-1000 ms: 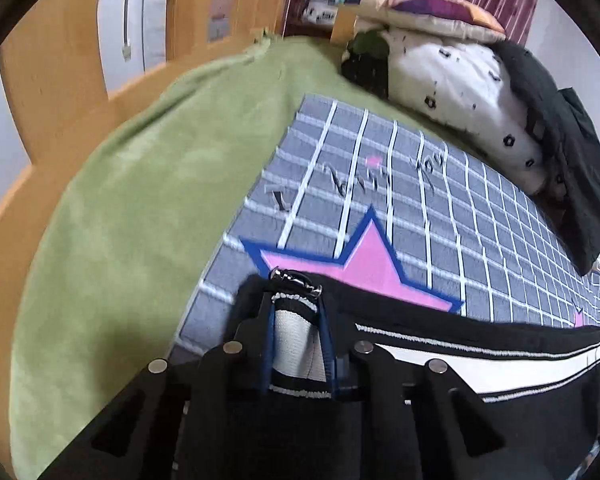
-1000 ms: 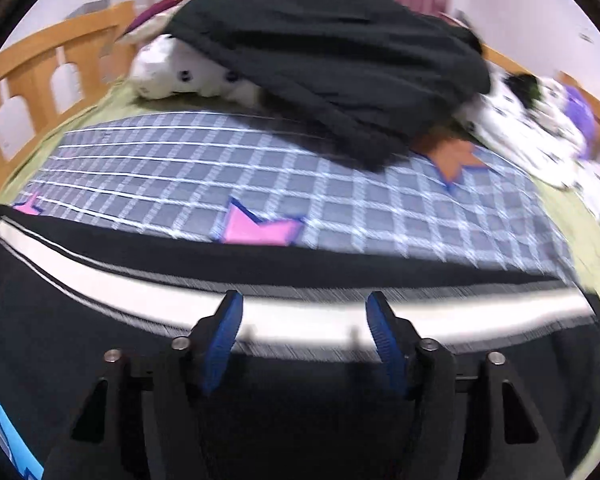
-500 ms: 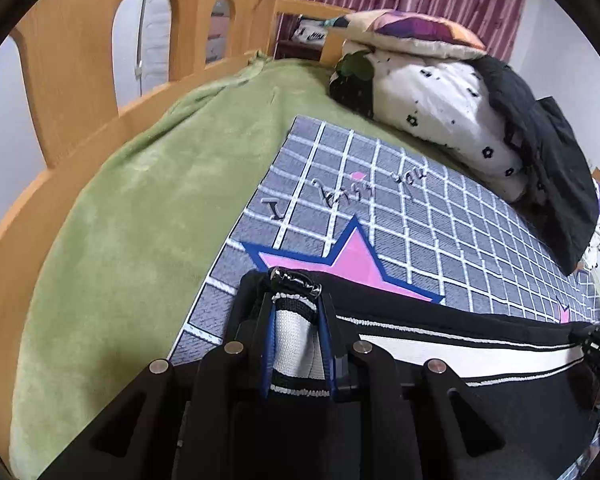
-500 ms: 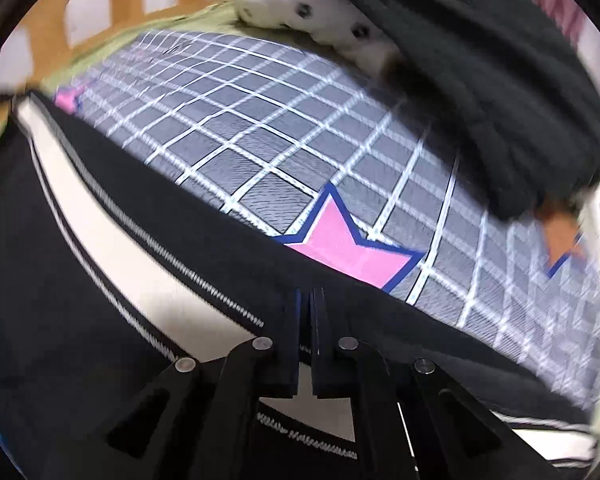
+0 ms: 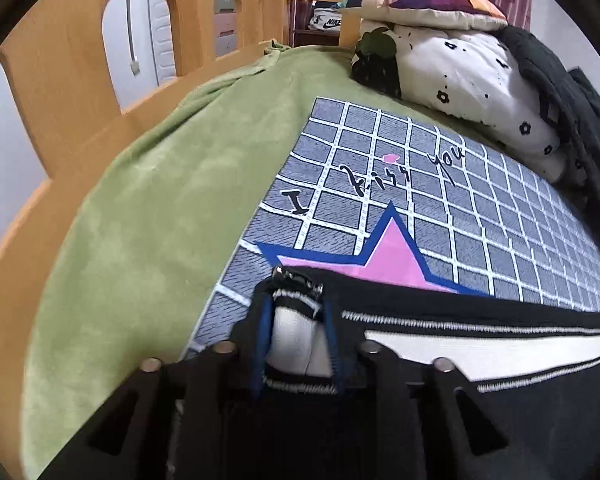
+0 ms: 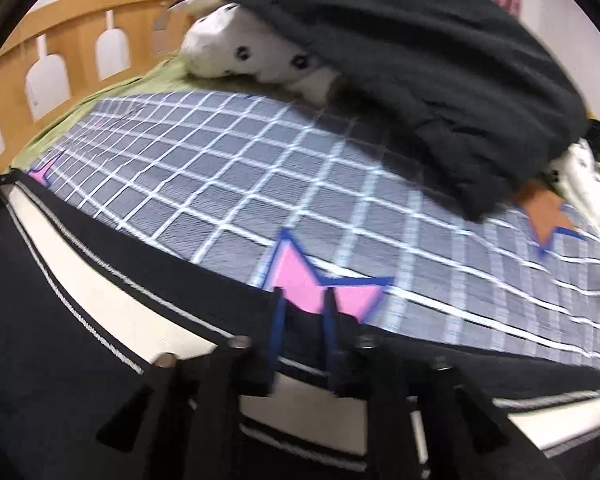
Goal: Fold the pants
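Jaws of left gripper (image 5: 296,312) and right gripper (image 6: 303,316) both pinched on pants (image 5: 480,412) edge; bare grid blanket (image 6: 260,184) across frame centre.

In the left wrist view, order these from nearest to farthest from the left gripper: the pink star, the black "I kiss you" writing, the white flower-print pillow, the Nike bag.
1. Pink star with blue outline, just ahead of the left gripper.
2. Black "I kiss you" writing, on the grey checked mat.
3. White flower-print pillow, upper right.
4. White Nike bag, behind the bed rail.
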Motion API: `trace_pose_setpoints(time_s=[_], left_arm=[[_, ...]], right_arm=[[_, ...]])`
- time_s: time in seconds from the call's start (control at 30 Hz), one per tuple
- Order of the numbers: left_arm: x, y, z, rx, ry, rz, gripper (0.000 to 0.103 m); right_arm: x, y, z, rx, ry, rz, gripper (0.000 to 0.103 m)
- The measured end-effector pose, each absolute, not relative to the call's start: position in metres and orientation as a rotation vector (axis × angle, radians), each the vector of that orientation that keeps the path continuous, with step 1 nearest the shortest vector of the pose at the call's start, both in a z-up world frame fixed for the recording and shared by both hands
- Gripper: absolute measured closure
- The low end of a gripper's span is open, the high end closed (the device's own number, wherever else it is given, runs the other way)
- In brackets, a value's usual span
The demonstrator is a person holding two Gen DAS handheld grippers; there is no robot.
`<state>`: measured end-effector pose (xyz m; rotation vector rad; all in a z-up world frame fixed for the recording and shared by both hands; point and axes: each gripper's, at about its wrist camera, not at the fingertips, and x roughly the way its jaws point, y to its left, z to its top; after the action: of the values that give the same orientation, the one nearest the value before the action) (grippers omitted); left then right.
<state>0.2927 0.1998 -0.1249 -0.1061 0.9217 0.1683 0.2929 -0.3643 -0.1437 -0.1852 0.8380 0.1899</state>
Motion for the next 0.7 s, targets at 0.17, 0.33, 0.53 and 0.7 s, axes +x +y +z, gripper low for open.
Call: trace_pose_setpoints(time_s=[0.17, 0.33, 0.53, 0.7], left_arm=[[0.261, 0.193, -0.105, -0.08, 0.848, 0.166, 0.044], [0.261, 0.181, -0.109, -0.147, 0.879, 0.106, 0.044], [0.234, 0.167, -0.102, -0.19, 0.894, 0.048, 0.044], [0.191, 0.14, -0.09, -0.177, 0.919, -0.06, 0.044]], right_arm=[[0.257, -0.425, -0.119, -0.096, 0.758, 0.045, 0.06], [0.272, -0.468, -0.163, -0.006, 0.875, 0.0, 0.062], [0.256, -0.456, -0.147, 0.002, 0.875, -0.079, 0.063], [0.21, -0.428, -0.119, 0.058, 0.862, -0.029, 0.051]])
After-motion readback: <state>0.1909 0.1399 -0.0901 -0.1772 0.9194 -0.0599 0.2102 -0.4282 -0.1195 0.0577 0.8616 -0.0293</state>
